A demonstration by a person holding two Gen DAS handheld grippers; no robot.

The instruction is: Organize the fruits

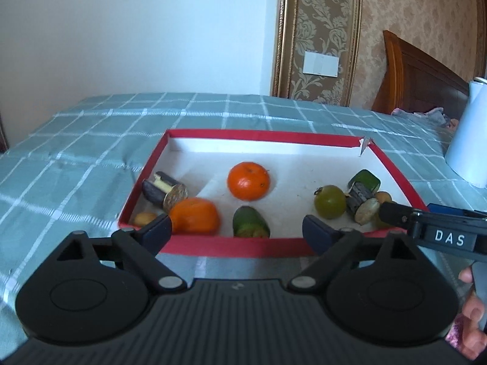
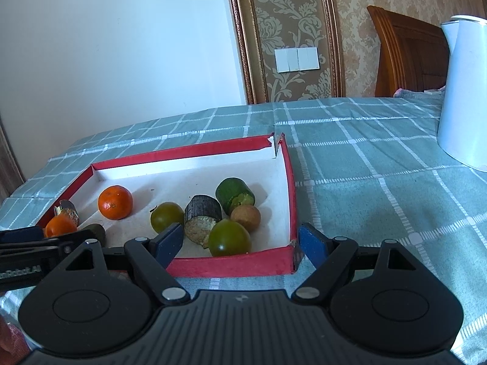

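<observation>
A red-rimmed white tray (image 1: 243,135) (image 2: 287,179) lies on the checked cloth and holds the fruit. In the left wrist view it holds two oranges (image 1: 248,180) (image 1: 194,215), a green piece (image 1: 250,222), a green round fruit (image 1: 329,201), dark cut pieces (image 1: 162,190) (image 1: 362,202) and small brown fruits (image 1: 144,218). My left gripper (image 1: 236,230) is open and empty at the tray's near rim. My right gripper (image 2: 241,241) is open and empty over the tray's near right corner, close to a green tomato-like fruit (image 2: 229,238). The right gripper shows in the left view (image 1: 395,214).
A white kettle (image 2: 462,91) (image 1: 468,140) stands on the cloth to the right of the tray. A wooden headboard (image 2: 408,54) and a patterned wall with a switch plate (image 2: 296,59) are behind. The table's left edge drops off by the white wall.
</observation>
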